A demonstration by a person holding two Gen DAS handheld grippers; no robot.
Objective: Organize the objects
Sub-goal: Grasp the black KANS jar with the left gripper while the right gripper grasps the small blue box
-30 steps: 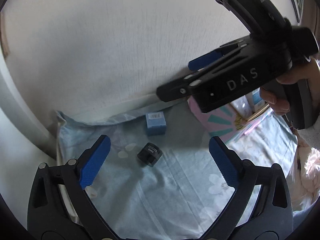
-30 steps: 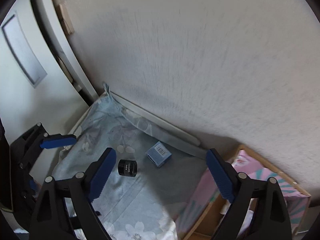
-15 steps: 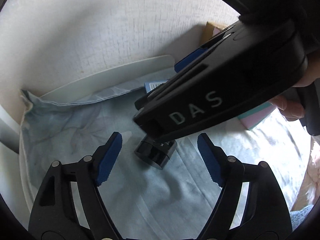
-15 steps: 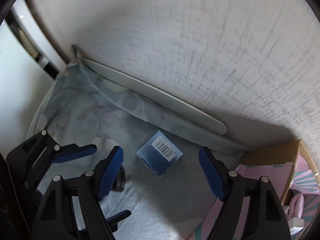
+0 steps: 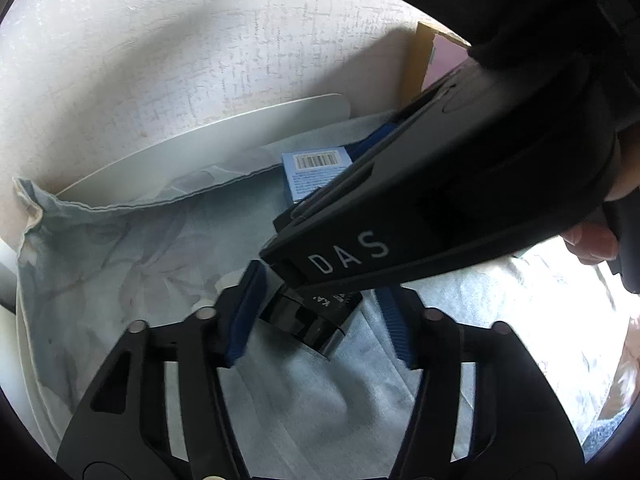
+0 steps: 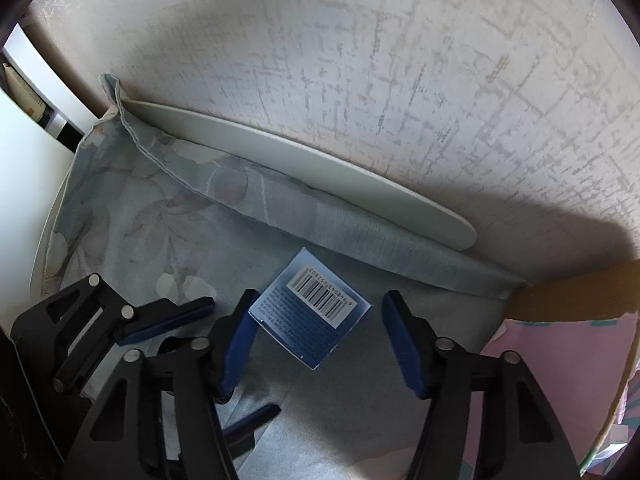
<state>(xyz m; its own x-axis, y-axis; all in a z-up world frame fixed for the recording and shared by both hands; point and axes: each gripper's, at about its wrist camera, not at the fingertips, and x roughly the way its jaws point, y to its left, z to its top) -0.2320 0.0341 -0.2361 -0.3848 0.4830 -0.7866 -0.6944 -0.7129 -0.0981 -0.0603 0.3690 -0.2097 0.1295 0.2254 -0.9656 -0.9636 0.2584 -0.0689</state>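
A small black jar lies on the pale blue floral cloth. My left gripper is open, with a fingertip on each side of the jar; I cannot tell if they touch it. A small blue box with a barcode lies on the cloth near the wall; it also shows in the left wrist view. My right gripper is open, its fingertips either side of the box. The right gripper's body crosses over the left one and hides part of the jar. The left gripper shows in the right wrist view.
A white textured wall stands close behind, with a white board at its foot. A cardboard box with pink contents is at the right. A white door or cabinet is at the left.
Both grippers have come down and forward. The left now straddles the black jar and the right straddles the blue box. Both sets of fingers have narrowed.
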